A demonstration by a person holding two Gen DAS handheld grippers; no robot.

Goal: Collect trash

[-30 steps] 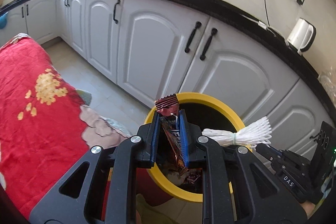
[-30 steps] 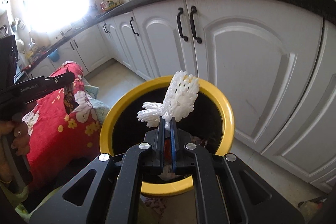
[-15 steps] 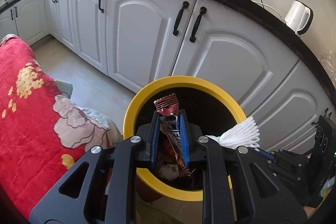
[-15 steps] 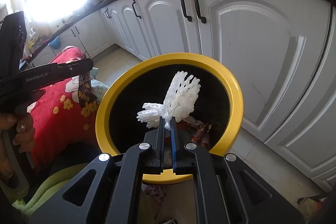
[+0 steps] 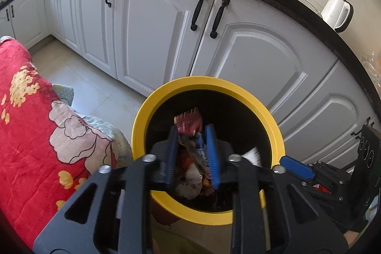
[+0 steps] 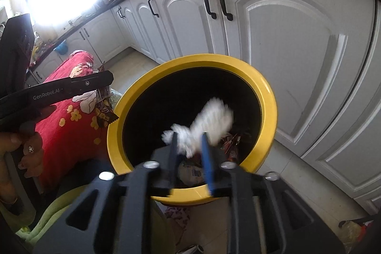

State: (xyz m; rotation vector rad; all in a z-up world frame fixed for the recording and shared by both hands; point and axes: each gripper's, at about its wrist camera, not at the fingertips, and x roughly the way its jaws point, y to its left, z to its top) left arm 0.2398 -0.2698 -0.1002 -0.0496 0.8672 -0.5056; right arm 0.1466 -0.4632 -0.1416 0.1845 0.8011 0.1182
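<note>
Both hand-held grippers are opening over the yellow bin (image 5: 277,132), lower centre. Left hand-held gripper (image 5: 191,135) is releasing the wrapper (image 5: 188,123); right hand-held gripper (image 6: 189,141) is releasing the white foam net (image 6: 209,120), both w/ trash between jaws.

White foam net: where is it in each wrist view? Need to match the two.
Left wrist: white foam net, lower right, inside the bin.
Right wrist: centre, blurred, between the opening right gripper pads.
Shared landmark: yellow bin rim.

The pale tiled floor (image 5: 95,92) carries a yellow-rimmed bin (image 5: 152,106), which stands just before the white cabinets (image 5: 152,35); a red floral bedspread (image 5: 28,123) lies beside the bin.
</note>
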